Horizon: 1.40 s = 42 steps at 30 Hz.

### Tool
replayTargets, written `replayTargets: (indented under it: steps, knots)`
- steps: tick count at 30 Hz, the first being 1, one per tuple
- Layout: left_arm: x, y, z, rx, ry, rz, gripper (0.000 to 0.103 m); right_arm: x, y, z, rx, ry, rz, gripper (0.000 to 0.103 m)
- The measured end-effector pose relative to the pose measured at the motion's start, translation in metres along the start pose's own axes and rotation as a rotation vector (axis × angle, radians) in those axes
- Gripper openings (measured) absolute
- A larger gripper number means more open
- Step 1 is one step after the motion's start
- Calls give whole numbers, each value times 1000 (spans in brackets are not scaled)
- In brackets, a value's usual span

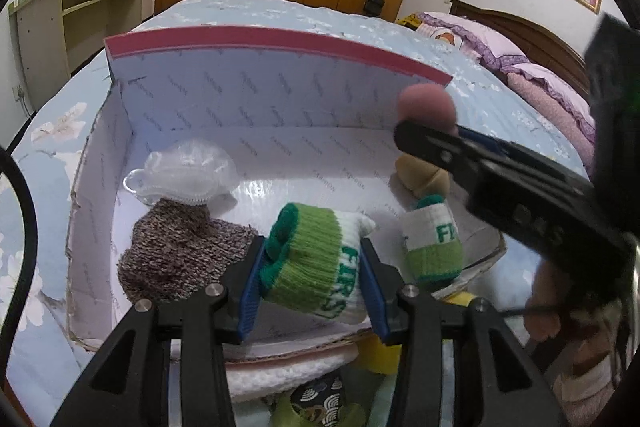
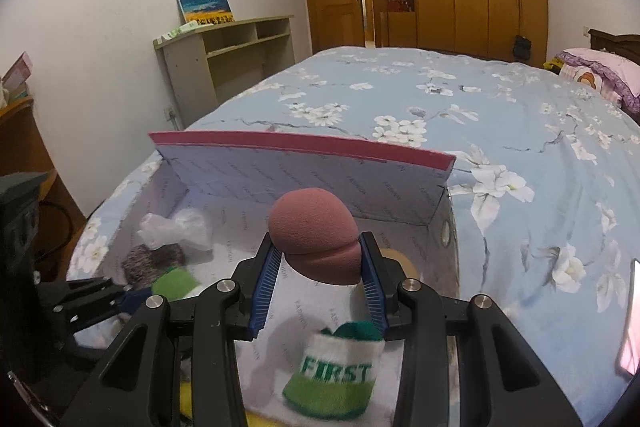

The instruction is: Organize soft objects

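Note:
An open cardboard box [image 1: 256,99] with a pink-edged lid [image 2: 304,143] lies on the bed. My left gripper [image 1: 314,267] is shut on a green and white rolled sock [image 1: 320,259] low over the box floor. A second green and white sock [image 1: 434,239] stands in the box to its right; it also shows in the right wrist view [image 2: 336,375]. My right gripper [image 2: 320,259] is shut on a dusty-pink makeup sponge [image 2: 316,231] and holds it above the box; the sponge also shows in the left wrist view [image 1: 428,103].
In the box lie a brown knit piece [image 1: 180,251], a crumpled clear plastic item [image 1: 184,171] and a tan sponge [image 1: 420,175]. More soft items, white, yellow and patterned, lie near the front edge [image 1: 320,391]. Pillows [image 2: 600,75] lie at the bed's right.

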<state>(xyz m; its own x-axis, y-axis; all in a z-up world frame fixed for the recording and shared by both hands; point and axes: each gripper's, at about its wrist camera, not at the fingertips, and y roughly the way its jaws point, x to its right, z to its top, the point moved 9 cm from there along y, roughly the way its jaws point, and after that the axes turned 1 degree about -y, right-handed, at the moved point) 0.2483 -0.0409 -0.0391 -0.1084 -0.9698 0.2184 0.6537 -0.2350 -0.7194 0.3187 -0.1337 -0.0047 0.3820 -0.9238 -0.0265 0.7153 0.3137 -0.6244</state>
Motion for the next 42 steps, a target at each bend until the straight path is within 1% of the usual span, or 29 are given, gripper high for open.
replayTargets:
  steps: [7,13,15,19,21,30,35,42]
  knots:
    - [5,4,-2,1,22,15,47,7,25,-4,-39,0,-4,41]
    - [17,8,-2,-3,29,17,53,8,29,-6,-32,-10,-1,41]
    - [17,7,-1,-2,19,5,56,8,29,-6,-31,-10,3,42]
    - [17,2,1,8,14,0,57,6,27,-6,-24,-24,3,44]
    - [18,0,2,14,17,3,57,3,26,-5,-18,-32,2,48]
    - [13,-15,2,42,15,14,57,-1,15,-4,-1,-45,0,49]
    - [10,-27,1,56,9,22,57,0,-2,-4,20,-35,1,49]
    - [5,-45,-6,70,-5,32,57,0,-32,-13,44,6,11,49]
